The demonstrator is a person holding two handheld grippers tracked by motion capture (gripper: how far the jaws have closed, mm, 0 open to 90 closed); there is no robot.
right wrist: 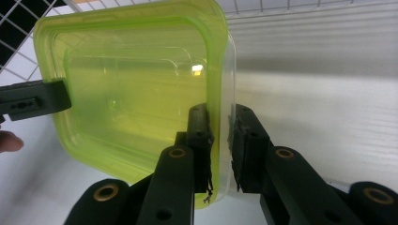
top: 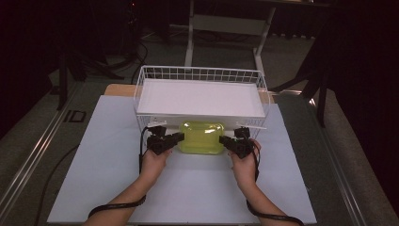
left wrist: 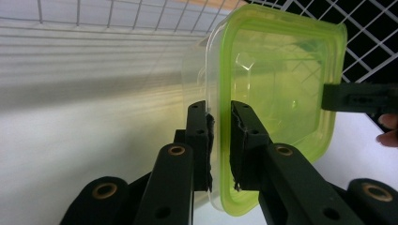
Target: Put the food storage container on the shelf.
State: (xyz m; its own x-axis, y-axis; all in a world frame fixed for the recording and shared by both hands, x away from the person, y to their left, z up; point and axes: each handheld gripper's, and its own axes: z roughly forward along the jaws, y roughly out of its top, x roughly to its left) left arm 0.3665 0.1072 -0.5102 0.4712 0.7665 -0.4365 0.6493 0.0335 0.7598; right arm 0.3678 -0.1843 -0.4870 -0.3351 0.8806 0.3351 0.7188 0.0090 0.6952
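Both my grippers clamp the green-lidded container: left gripper and right gripper, jaws nearly closed on its rim. It sits under the wire basket on the white table; dark room.

Your rig: two black hand-held grippers

Your left gripper and right gripper have matte black linked jaws with brass-ringed pivots; black cables trail along your bare forearms.

A white wire basket stands at the far side of the counter, and a flat white board lies inside it. Behind it, a white desk frame stands on the grey floor.
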